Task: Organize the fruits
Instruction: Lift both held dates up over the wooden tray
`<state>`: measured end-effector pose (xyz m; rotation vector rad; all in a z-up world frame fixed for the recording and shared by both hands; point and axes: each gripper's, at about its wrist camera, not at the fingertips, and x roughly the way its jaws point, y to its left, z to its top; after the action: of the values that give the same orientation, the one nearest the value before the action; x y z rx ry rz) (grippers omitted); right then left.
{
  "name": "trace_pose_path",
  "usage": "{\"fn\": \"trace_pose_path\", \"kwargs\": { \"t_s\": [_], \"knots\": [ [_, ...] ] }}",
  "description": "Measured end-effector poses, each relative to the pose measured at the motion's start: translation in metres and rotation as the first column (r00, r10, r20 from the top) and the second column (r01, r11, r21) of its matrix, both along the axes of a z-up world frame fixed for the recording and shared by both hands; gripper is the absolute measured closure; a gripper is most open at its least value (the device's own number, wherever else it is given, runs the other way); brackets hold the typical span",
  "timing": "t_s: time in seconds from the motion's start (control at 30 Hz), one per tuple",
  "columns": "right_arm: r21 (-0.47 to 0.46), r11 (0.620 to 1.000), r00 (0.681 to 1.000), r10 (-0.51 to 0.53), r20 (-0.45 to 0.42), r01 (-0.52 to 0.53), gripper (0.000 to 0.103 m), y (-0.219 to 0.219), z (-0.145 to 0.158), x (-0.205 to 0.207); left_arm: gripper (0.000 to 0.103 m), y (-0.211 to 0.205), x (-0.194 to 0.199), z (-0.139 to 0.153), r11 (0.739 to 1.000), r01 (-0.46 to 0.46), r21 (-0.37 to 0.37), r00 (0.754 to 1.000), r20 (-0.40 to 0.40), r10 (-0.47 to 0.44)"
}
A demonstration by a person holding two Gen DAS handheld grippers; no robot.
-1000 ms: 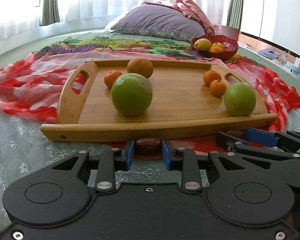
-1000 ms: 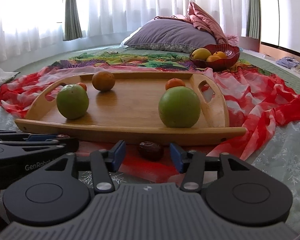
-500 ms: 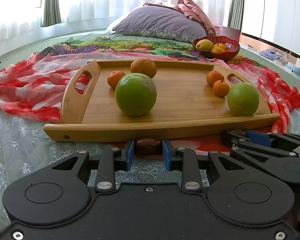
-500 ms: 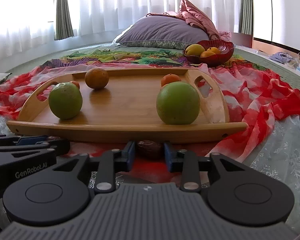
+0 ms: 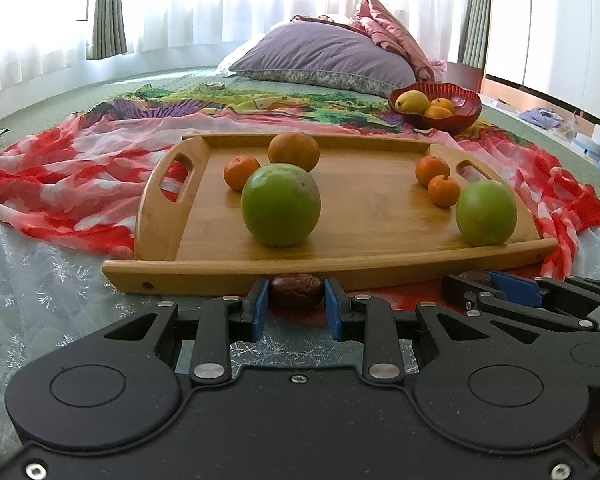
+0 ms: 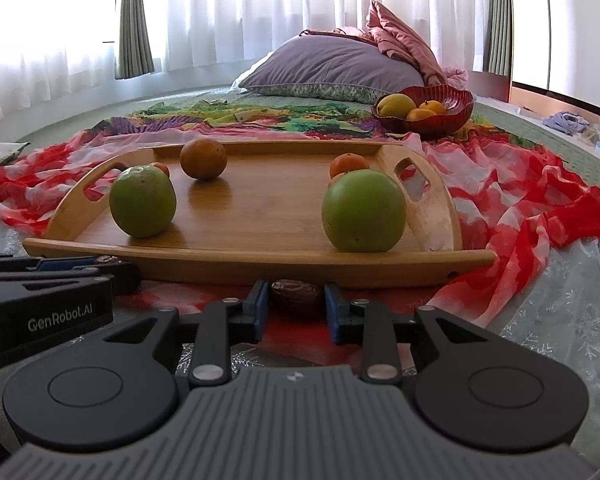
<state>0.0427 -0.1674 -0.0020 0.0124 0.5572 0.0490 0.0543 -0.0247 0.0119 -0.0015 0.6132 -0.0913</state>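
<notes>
Bed (image 5: 52, 320) w/ red patterned cloth (image 5: 60, 184), purple pillow (image 5: 324, 56) & curtained windows behind. Wooden tray (image 5: 364, 256) carries green & orange fruit. Just in front of it, left gripper (image 5: 296, 304) and right gripper (image 6: 296, 300) fingers each clamp a dark date.

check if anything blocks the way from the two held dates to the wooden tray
Only the tray's raised front rim stands right ahead of each date: left gripper shut on one date, right gripper on the other date. Both must lift over it.

R gripper (image 6: 296, 307) fingers now clamped on brown date (image 6: 296, 298).
</notes>
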Motion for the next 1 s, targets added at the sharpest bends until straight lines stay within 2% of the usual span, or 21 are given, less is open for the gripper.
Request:
{"fn": "trace_pose_path", "kwargs": {
  "t_s": [0.53,1.0],
  "knots": [
    [-0.004,1.0,0.999,0.002,0.041,-0.001,0.068,-0.001,0.013,-0.009,0.075,0.003,-0.01,0.02,1.0,0.005,-0.004,0.999,0.048,-0.005],
    [-0.009,1.0,0.995,0.015,0.094,-0.014,0.068,-0.004,0.035,-0.005,0.075,0.005,-0.001,0.047,1.0,0.018,-0.006,0.994,0.109,-0.017]
  ]
}}
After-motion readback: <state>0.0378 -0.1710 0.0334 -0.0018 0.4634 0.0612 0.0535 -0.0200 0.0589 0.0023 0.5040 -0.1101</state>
